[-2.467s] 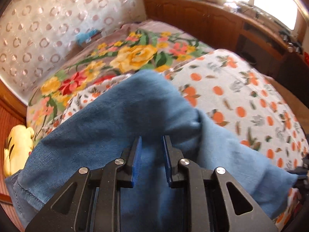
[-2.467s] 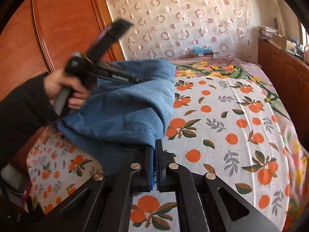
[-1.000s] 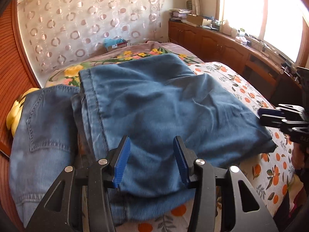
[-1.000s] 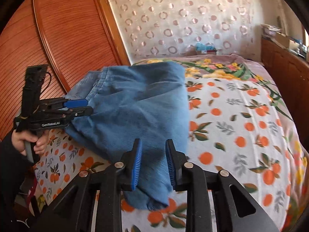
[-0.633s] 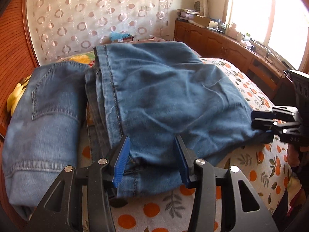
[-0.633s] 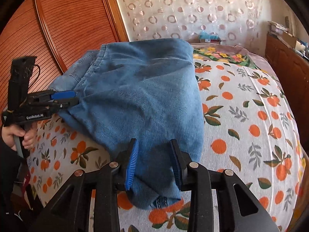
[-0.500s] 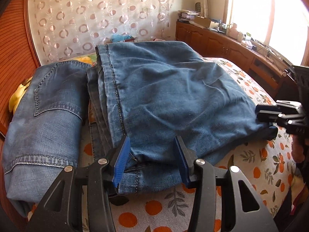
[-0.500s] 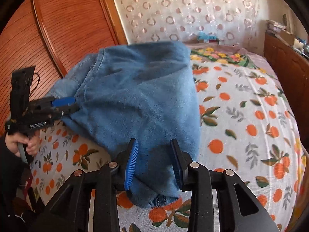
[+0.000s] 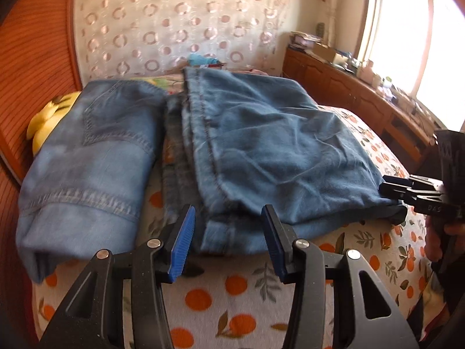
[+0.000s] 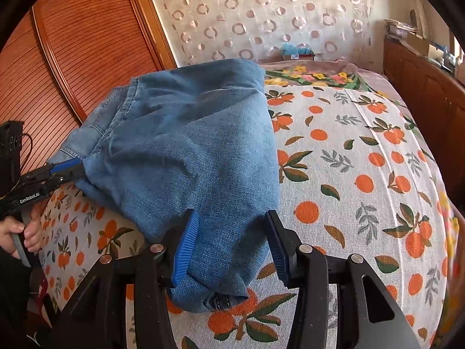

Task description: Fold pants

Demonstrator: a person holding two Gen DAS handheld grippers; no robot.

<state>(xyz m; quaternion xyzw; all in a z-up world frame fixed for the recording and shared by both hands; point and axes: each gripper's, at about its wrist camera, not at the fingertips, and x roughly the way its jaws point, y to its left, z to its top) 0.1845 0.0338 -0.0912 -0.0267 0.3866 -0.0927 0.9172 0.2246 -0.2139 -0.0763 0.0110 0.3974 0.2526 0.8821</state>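
One pair of blue jeans (image 9: 273, 151) lies folded on the bed (image 9: 232, 296), straight ahead of both tongs. The folded legs make a thick flat stack, with a stitched seam running along the stack's left edge in the left wrist view. The waist part with one back pocket (image 9: 113, 125) lies to the left of that stack, ahead and left of the left tongs.

The left tongs (image 9: 228, 242) stand about half open, with nothing pinched. In their own view, the near edge of the jeans lies just beyond the two blue pads (image 9: 181, 247), and the printed sheet shows between them.

The right tongs (image 10: 231, 250) are at the other near corner of the stack. Their jaws are opening. A bunched end of the denim sits between the two pads (image 10: 186, 250). It touches the left pad, or nearly so, and stands clear of the right one.

Each wrist view shows the other tongs off to one side at the edge of the jeans, with a hand (image 10: 20, 235) on the grip.

One sheet printed with oranges covers the near bed, and one flowered blanket (image 10: 314, 77) lies farther off. One yellow soft toy (image 9: 46, 116) peeks out left of the waist part. A wooden cabinet (image 9: 354, 93) stands far right.
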